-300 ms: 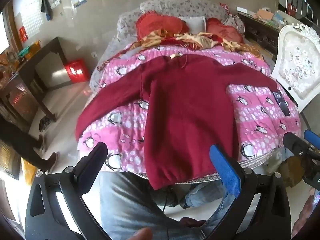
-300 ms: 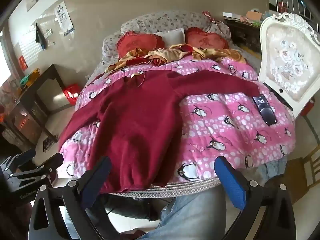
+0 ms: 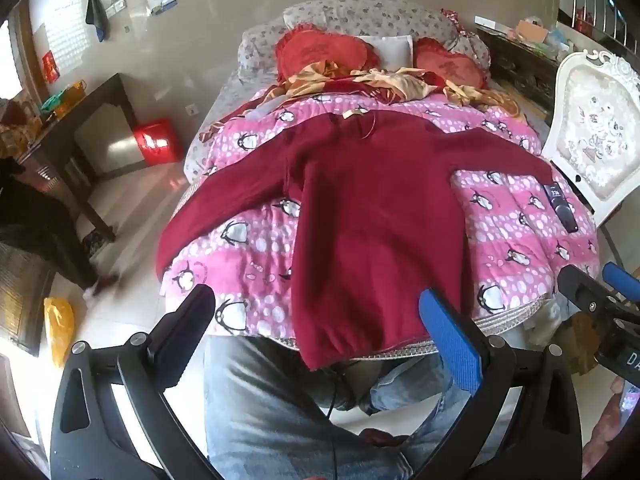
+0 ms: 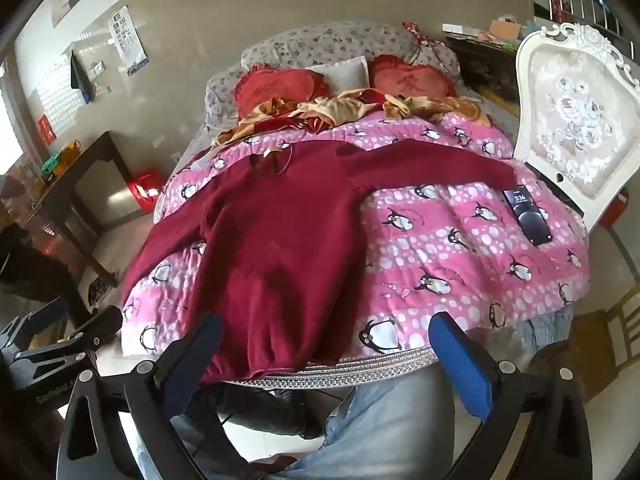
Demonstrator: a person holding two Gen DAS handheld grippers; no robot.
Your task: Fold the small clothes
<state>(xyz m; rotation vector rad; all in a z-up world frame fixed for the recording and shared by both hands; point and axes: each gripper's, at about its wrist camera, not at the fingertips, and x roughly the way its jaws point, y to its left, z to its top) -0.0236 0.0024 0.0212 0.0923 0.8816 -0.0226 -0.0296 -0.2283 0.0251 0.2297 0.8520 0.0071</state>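
sweater [image 3: 380, 224]: dark red, long-sleeved, lay flat and unfolded on the quilt [image 3: 520, 248], neck toward the pillows [image 3: 320, 52], hem draped over the quilt's near edge.
sleeves: both spread out; left one ran to the quilt's left edge and hung off it, right one reached toward the right edge, ending near the phone [image 4: 528, 216].
fabric: fuzzy knit, gathered hem band, slight wrinkles at the left armpit; a small tag showed at the neck.
left gripper [image 3: 316, 344]: fingers wide apart, held nothing, hovered off the near edge above the hem, not touching it.
right gripper [image 4: 328, 360]: fingers wide apart, held nothing, also off the near edge, just right of the hem.
quilt: pink, penguin print, covered the bed.
phone: dark, screen lit, near the right edge beside the white chair [image 4: 576, 120].
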